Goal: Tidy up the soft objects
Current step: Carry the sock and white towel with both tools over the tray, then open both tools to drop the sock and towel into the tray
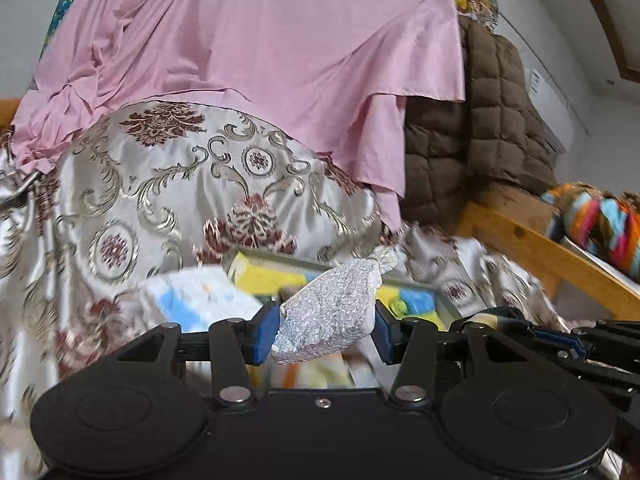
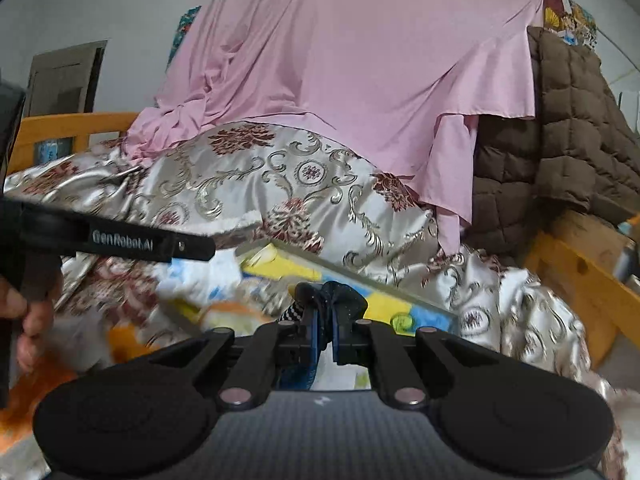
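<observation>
My left gripper [image 1: 326, 330] is shut on a silver glittery soft pouch [image 1: 332, 312], which sticks up and to the right between the blue pads. Below it lies a box [image 1: 412, 280] with yellow and blue items inside, and a white and blue cloth [image 1: 196, 300] sits to its left. My right gripper [image 2: 326, 330] is shut on a dark blue speckled fabric piece [image 2: 340, 300] that bunches above the pads. The same box [image 2: 360, 276] lies under it. The left gripper's black body [image 2: 132, 242] crosses the left of the right wrist view, held by a hand [image 2: 28, 312].
A silver floral satin cover [image 1: 168, 184] drapes the bed. A pink sheet [image 1: 260, 40] hangs over a pile behind it, with a brown quilted blanket [image 1: 492, 120] at the right. A wooden bed rail [image 1: 560, 260] runs along the right, with a striped colourful cloth [image 1: 600, 224] beyond.
</observation>
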